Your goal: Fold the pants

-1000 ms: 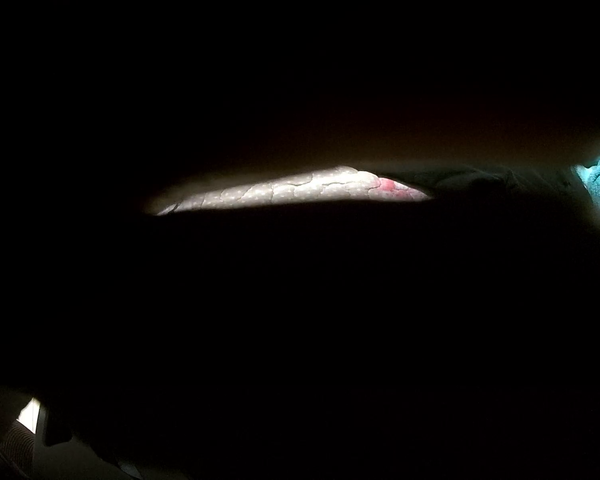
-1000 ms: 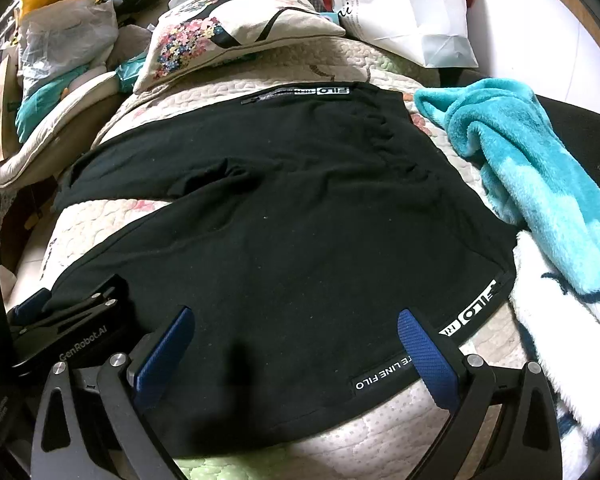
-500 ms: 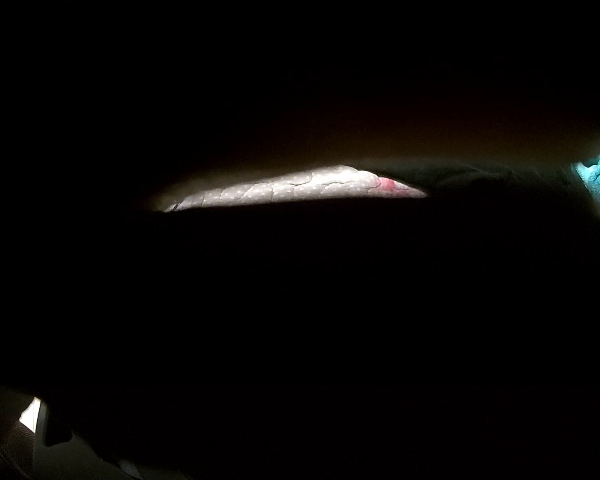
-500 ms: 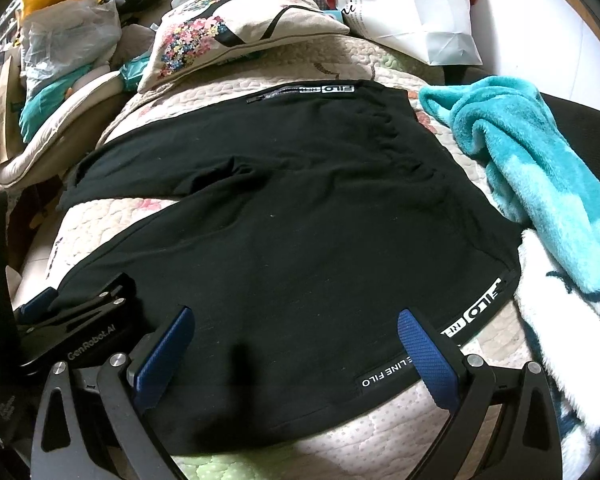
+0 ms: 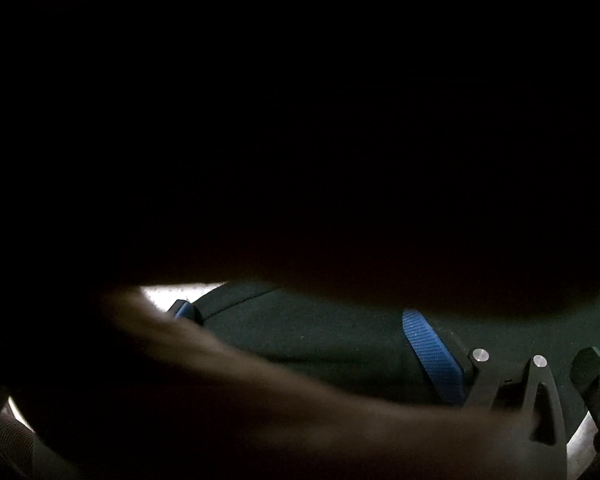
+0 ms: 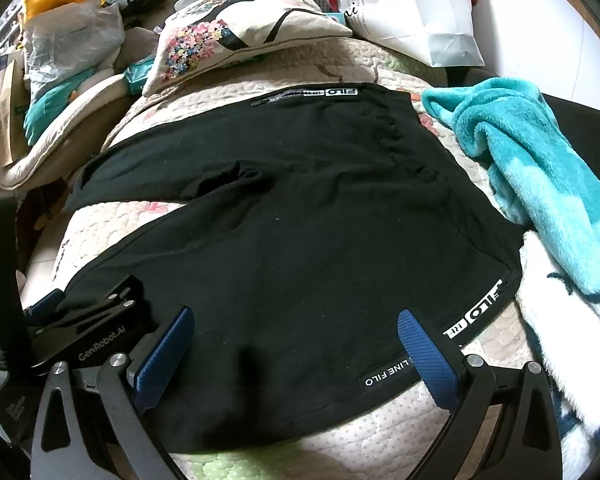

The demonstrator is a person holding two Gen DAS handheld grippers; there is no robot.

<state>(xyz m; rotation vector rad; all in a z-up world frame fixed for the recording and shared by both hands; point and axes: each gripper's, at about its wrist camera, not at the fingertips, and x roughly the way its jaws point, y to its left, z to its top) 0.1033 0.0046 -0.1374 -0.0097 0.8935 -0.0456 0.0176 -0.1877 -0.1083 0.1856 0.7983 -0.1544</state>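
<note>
Black pants (image 6: 300, 216) lie spread flat on a quilted bed (image 6: 400, 428), the waistband with its white lettering toward the right and the two legs running away to the left, so the garment's long axis crosses the right wrist view from side to side. The right gripper (image 6: 296, 354) hovers over the near edge of the seat, jaws wide apart with nothing between the blue pads, the near hem just under and ahead of them. The left gripper (image 6: 80, 312) sits low at the left, at the end of the nearer leg; from the right wrist view its jaws appear to lie against the cloth there, but whether they are closed on it cannot be told. In the left wrist view most of the frame is dark, covered by something close to the lens; two blue pads show wide apart with dark fabric between them. A teal blanket (image 6: 540, 168) lies just beside the waistband, a floral pillow (image 6: 236, 36) beyond the far leg. The likely next move is to carry the near leg over onto the far one, and each gripper is nearest its own end of that near edge
</note>
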